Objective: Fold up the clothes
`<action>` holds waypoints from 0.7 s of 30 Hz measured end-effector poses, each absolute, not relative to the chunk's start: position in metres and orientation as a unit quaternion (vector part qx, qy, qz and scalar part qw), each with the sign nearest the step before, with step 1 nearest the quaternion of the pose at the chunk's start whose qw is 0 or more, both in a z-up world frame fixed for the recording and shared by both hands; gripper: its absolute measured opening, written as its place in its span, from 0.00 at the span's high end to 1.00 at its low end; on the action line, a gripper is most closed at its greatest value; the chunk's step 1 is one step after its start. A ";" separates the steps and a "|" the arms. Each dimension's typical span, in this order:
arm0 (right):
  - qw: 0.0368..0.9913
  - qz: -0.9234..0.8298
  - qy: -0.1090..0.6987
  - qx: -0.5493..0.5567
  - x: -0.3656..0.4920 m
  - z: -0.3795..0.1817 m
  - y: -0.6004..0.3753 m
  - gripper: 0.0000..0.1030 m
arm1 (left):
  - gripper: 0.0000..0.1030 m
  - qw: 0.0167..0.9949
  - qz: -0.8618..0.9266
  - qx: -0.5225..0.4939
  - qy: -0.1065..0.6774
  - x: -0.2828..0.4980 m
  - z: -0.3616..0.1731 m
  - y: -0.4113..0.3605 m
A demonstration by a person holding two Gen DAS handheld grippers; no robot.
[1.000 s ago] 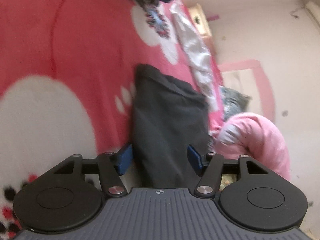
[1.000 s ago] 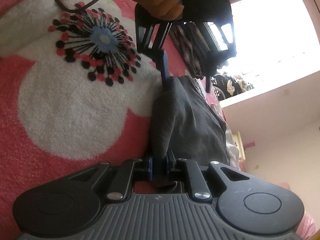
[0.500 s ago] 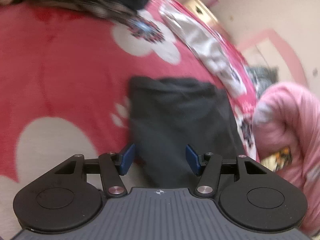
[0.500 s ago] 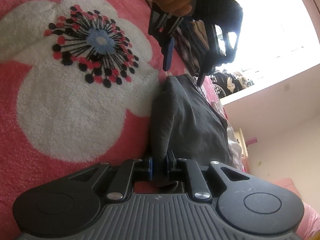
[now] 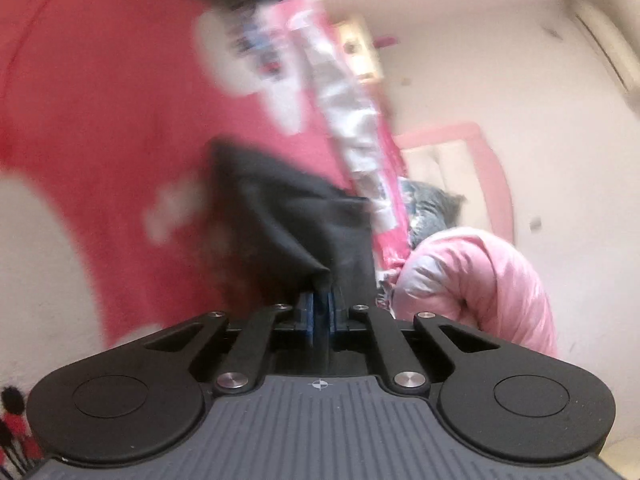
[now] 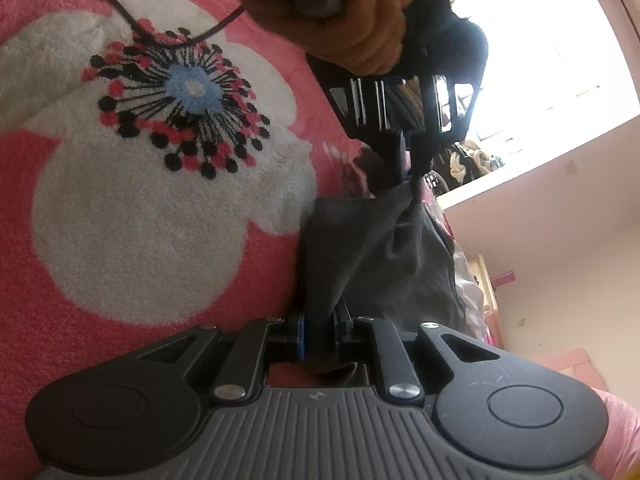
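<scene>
Both the right gripper [image 6: 320,334] and left gripper [image 6: 412,164] pinch the dark garment [image 6: 380,256] above the flowered blanket [image 6: 140,220].

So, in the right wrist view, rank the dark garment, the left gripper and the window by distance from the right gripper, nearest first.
1. dark garment: pinched in the right gripper.
2. left gripper: beyond, gripping the garment's far end.
3. window: farthest, upper right.

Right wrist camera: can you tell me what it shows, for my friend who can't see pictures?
The right gripper pinches one corner of a dark grey garment on a pink blanket with a big white flower. Farther off, a hand holds the left gripper, which pinches the garment's other corner near a bright window.
</scene>
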State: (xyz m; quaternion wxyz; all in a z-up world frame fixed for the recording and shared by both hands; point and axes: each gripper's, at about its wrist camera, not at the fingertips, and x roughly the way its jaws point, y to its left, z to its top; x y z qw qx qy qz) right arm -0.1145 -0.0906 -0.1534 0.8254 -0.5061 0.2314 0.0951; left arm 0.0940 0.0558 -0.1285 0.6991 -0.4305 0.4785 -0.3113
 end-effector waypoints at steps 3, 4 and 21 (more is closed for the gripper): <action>0.827 0.093 0.230 -0.505 -0.115 -0.153 -0.091 0.85 | 0.78 0.699 -0.285 -0.425 0.499 0.095 -0.139 0.062; 0.828 0.092 0.230 -0.504 -0.116 -0.153 -0.091 0.85 | 0.71 0.698 -0.289 -0.429 0.495 0.093 -0.136 0.064; 0.828 0.088 0.223 -0.508 -0.116 -0.157 -0.089 0.81 | 0.43 0.750 -0.308 -0.286 0.511 0.036 -0.075 0.052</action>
